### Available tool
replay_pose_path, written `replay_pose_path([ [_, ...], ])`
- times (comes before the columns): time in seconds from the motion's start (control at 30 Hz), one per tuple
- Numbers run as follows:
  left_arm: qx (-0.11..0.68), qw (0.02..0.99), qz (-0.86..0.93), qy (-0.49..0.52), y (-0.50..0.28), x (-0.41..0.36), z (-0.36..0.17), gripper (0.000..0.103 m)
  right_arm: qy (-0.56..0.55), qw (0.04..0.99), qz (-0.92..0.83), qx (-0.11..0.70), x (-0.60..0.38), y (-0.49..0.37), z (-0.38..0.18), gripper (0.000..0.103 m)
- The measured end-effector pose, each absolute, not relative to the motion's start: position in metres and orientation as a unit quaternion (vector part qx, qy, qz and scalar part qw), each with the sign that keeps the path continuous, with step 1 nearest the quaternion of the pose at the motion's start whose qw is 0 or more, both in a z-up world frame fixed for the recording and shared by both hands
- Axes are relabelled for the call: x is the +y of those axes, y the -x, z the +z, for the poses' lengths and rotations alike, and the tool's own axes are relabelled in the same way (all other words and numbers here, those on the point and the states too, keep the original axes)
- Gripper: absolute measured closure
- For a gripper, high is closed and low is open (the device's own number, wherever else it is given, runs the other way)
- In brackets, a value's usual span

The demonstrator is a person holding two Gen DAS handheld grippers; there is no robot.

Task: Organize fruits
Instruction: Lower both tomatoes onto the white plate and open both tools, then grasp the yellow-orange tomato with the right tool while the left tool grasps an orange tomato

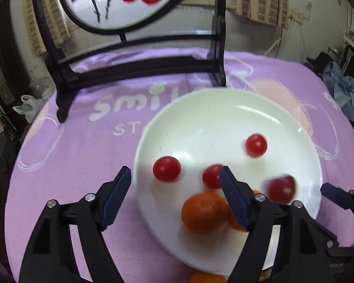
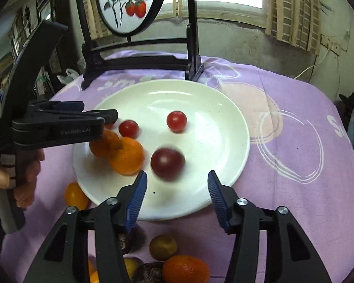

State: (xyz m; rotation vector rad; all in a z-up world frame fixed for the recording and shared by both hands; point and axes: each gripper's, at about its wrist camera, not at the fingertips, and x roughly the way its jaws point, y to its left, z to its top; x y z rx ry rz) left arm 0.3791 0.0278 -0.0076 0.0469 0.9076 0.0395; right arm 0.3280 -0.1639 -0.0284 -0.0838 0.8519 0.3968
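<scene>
Both my tongs, left (image 1: 175, 180) and right (image 2: 177, 185), are open and empty above the white plate (image 2: 224, 108) of fruit.

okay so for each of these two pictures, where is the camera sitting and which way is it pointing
Left wrist: on the left gripper, angled down over the plate's left side; its open fingers show, plus the right gripper's tip at the right edge.
Right wrist: on the right gripper, angled down over the plate's near rim; its open fingers show, plus the left gripper and hand at left.
Shared: plate, orange, cherry tomatoes, purple cloth, painted screen.
</scene>
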Motion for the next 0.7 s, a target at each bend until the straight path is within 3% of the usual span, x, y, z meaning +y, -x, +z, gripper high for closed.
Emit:
replay_pose_path([
  [0.37,0.410,0.912,0.005,0.001,-0.284,0.019,0.038,0.012,0.025,0.898,0.209,0.385,-0.197,-0.254,0.001,0.047],
  [0.7,0.439,0.898,0.003,0.032,-0.196,0.024,-0.003,0.010,0.047,0.874,0.232,0.425,-0.190,-0.167,-0.036,0.045],
])
